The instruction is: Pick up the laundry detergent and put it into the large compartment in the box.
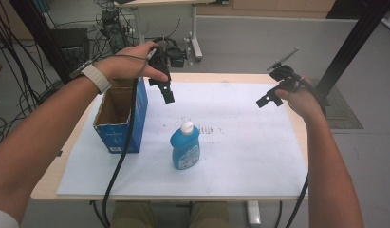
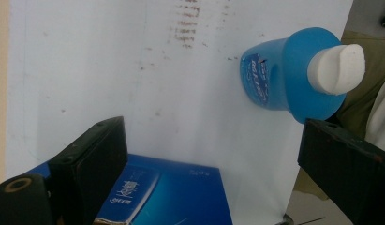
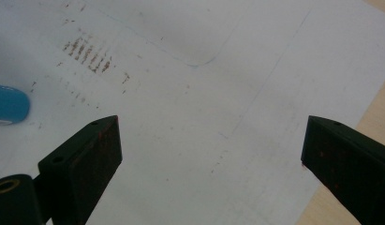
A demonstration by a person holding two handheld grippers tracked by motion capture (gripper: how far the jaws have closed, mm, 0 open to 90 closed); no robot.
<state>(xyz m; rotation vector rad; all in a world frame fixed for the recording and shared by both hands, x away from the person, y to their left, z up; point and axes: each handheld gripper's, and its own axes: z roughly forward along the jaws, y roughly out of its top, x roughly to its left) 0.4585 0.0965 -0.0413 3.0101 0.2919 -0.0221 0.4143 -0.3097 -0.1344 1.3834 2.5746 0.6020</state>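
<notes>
A blue bottle point(image 1: 185, 147) with a white cap point(image 1: 187, 126) stands upright on the white paper sheet point(image 1: 240, 156) near the middle of the table point(image 1: 45, 185), just right of an open blue carton point(image 1: 120, 118) and apart from it. The left gripper point(image 1: 167, 91) hangs in the air over the far left of the sheet, beside the carton's far corner, jaws spread wide and holding nothing. The right gripper point(image 1: 268, 99) hovers at the far right, well apart from the bottle, jaws likewise wide and empty.

The bottle looks like rigid, smooth plastic, so probably slippery under hard pads and liable to tip if nudged at the cap. How full it is cannot be read, so its weight is uncertain. The flattish body below the shoulder seems the best place to grip, across its narrow sides; the neck under the cap is a second choice.
</notes>
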